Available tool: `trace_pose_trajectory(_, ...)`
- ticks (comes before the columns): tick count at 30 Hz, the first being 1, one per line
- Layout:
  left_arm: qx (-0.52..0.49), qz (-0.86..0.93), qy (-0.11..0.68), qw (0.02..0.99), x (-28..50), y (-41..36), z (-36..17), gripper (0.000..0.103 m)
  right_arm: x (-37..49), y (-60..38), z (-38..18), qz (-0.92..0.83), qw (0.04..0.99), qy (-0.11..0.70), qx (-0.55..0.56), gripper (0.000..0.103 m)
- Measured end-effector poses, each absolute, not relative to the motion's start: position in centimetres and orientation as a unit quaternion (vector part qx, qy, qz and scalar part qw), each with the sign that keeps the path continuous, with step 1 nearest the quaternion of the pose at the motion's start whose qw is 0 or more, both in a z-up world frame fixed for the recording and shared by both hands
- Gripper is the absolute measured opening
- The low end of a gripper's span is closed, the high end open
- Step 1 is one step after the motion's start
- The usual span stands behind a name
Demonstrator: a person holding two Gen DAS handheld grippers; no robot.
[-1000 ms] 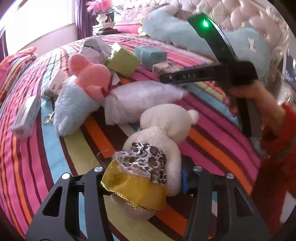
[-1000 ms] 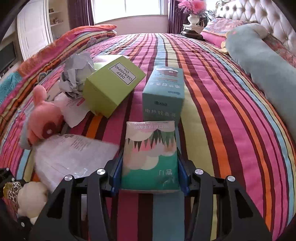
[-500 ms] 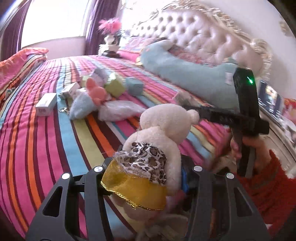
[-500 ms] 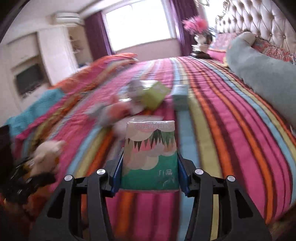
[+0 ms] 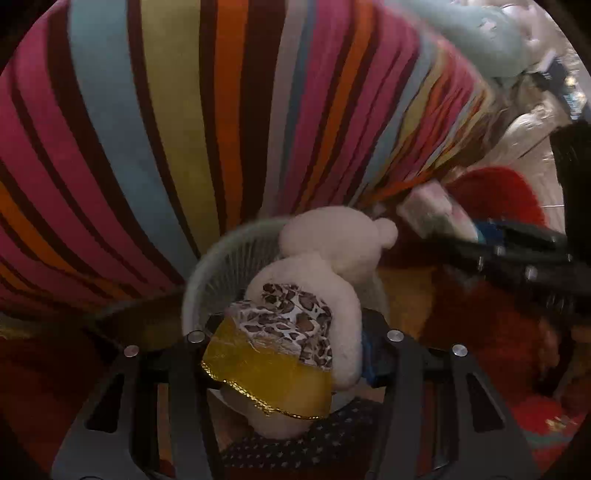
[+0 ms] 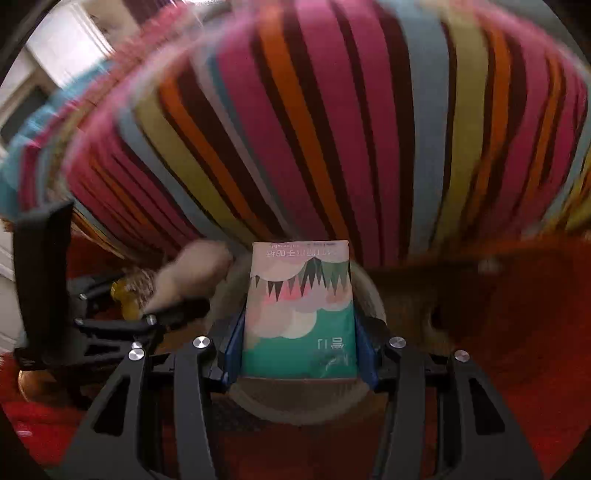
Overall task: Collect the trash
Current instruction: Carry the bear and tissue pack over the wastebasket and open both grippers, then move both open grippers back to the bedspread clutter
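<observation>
My left gripper (image 5: 291, 354) is shut on a cream plush bear (image 5: 325, 266) with a leopard and gold skirt, held over a pale round wire basket (image 5: 207, 273) on the floor beside the bed. My right gripper (image 6: 299, 339) is shut on a green and pink tissue pack (image 6: 301, 314), held over the same basket's rim (image 6: 373, 295). The right gripper with its pack (image 5: 436, 214) shows at right in the left wrist view. The left gripper with the bear (image 6: 192, 273) shows at left in the right wrist view.
The striped bedspread (image 5: 184, 110) hangs down the bed's side right behind the basket. A long light blue pillow (image 5: 480, 33) lies at the bed's far end. The person's red sleeve (image 5: 498, 192) is at right. Red carpet (image 6: 517, 332) surrounds the basket.
Both grippers have swung off the bed top and down to the floor beside it, each still holding its item. They now point over the basket.
</observation>
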State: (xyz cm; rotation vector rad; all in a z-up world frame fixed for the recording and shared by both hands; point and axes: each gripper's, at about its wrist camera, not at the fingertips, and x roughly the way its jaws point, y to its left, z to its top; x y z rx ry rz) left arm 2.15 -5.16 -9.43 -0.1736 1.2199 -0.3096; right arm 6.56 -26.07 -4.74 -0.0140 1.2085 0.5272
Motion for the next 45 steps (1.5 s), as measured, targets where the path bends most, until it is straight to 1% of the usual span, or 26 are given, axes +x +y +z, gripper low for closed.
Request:
trace_pose_trajectory(3,-0.091,-0.135,0.598,0.785,3.0,-5.4,-11.9,0.051,7.3,-25.2,-7.5,0.239,0.768,0.594,-0.011,0.048)
trace_pose_trajectory(5,-0.093,-0.130,0.605,0.780,3.3,-5.3,-12.4,0.054,7.7,-24.6,-8.0,0.242,0.760,0.603,-0.019,0.048)
trace_pose_trajectory(7,-0.100,-0.126,0.610,0.776,3.6,-5.2,-12.7,0.061,7.9,-24.1,-8.3,0.244,0.757,0.606,-0.025,0.049)
trace_pose_trajectory(8,-0.100,-0.122,0.612,0.775,3.7,-5.1,-12.8,0.067,8.0,-23.7,-8.6,0.245,0.752,0.611,-0.031,0.049)
trace_pose_trajectory(9,-0.099,-0.114,0.616,0.773,3.8,-5.0,-13.0,0.074,7.8,-23.6,-8.8,0.244,0.749,0.615,-0.033,0.052)
trace_pose_trajectory(10,-0.099,-0.110,0.618,0.772,3.7,-4.8,-13.4,0.078,7.8,-23.4,-9.0,0.239,0.748,0.617,-0.038,0.061)
trace_pose_trajectory(11,-0.099,-0.105,0.620,0.772,3.6,-4.7,-13.4,0.079,7.9,-23.2,-9.1,0.232,0.749,0.619,-0.045,0.065)
trace_pose_trajectory(12,-0.099,-0.102,0.621,0.771,3.6,-4.6,-13.6,0.080,8.2,-22.9,-9.0,0.228,0.750,0.619,-0.046,0.067)
trace_pose_trajectory(14,-0.101,-0.098,0.623,0.769,3.6,-4.5,-13.9,0.085,7.9,-22.6,-9.1,0.223,0.750,0.621,-0.045,0.067)
trace_pose_trajectory(21,-0.115,-0.099,0.625,0.766,3.2,-4.1,-14.4,0.086,8.1,-23.5,-9.6,0.212,0.748,0.628,-0.030,0.067)
trace_pose_trajectory(27,-0.112,-0.096,0.612,0.777,2.9,-4.0,-13.7,0.086,7.1,-24.2,-9.0,0.219,0.757,0.614,-0.036,0.067)
trace_pose_trajectory(29,-0.108,-0.097,0.590,0.794,2.5,-3.9,-12.0,0.086,6.8,-24.2,-8.0,0.225,0.770,0.596,-0.038,0.067)
trace_pose_trajectory(32,-0.104,-0.109,0.557,0.817,1.8,-3.4,-8.3,0.086,6.1,-24.4,-3.5,0.258,0.803,0.536,-0.023,0.067)
trace_pose_trajectory(34,-0.119,-0.129,0.517,0.838,1.6,-2.3,-4.0,0.086,6.4,-24.6,-0.4,0.275,0.823,0.498,0.003,0.067)
trace_pose_trajectory(37,-0.091,-0.107,0.446,0.884,2.6,-0.5,2.5,0.086,8.2,-24.6,4.8,0.284,0.858,0.427,0.019,0.067)
trace_pose_trajectory(38,-0.071,-0.085,0.423,0.899,3.5,0.2,4.6,0.086,9.0,-24.3,6.1,0.286,0.868,0.405,0.017,0.067)
trace_pose_trajectory(39,-0.055,-0.064,0.400,0.912,4.5,0.8,6.3,0.086,10.0,-23.8,7.5,0.286,0.880,0.380,0.007,0.074)
trace_pose_trajectory(40,-0.044,-0.049,0.383,0.922,5.5,1.4,7.5,0.086,11.1,-23.0,8.8,0.281,0.891,0.356,-0.010,0.076)
trace_pose_trajectory(43,-0.017,-0.007,0.339,0.941,10.4,3.6,10.2,0.086,14.6,-20.2,11.5,0.285,0.913,0.289,-0.045,0.076)
trace_pose_trajectory(45,-0.014,0.007,0.330,0.944,14.4,5.0,11.1,0.086,17.9,-18.2,12.3,0.284,0.915,0.282,-0.046,0.076)
